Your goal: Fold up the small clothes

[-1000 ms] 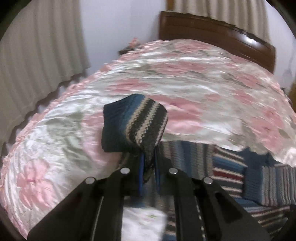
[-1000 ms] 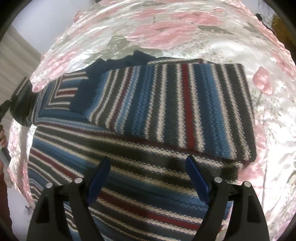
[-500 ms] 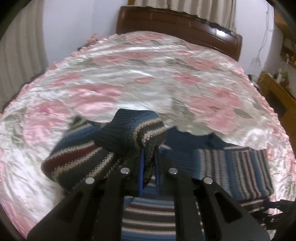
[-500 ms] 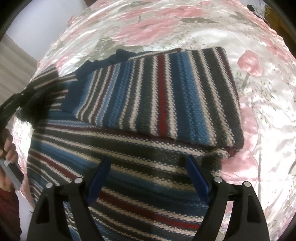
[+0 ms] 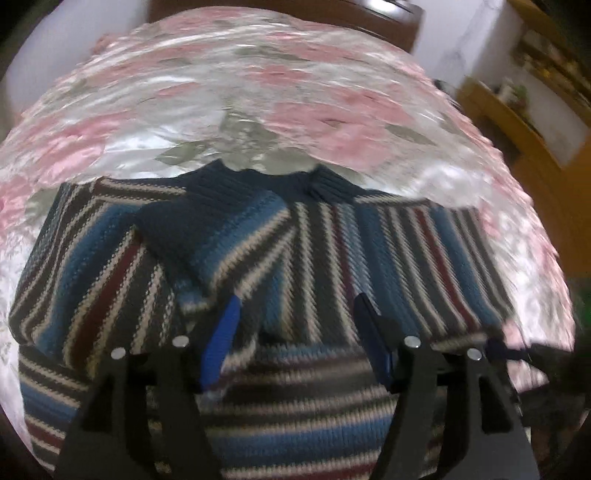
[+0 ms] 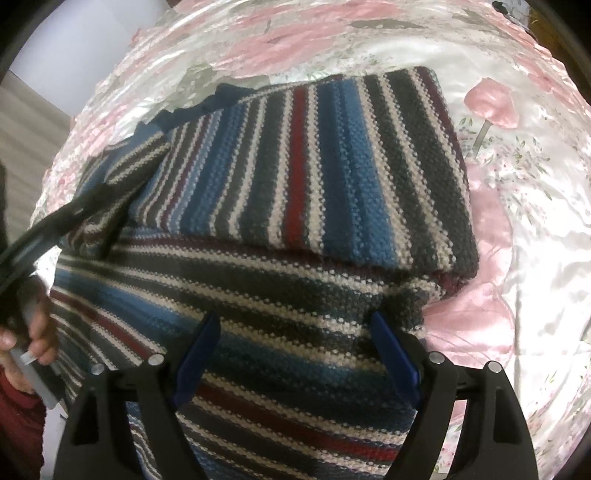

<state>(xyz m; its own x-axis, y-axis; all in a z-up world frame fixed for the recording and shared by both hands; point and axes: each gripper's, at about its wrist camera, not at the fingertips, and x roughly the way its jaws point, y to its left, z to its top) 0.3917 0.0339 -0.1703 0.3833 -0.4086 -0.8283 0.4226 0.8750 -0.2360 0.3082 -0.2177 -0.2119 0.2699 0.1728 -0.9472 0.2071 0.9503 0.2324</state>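
Home bedroom: floral bedspread (image 5: 295, 92), wooden headboard (image 5: 388, 14)

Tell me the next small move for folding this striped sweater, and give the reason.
Probably bring both open grippers, left gripper and right gripper, down to the striped sweater's near hem and fold it up toward the collar: both sleeves already lie folded across the body.
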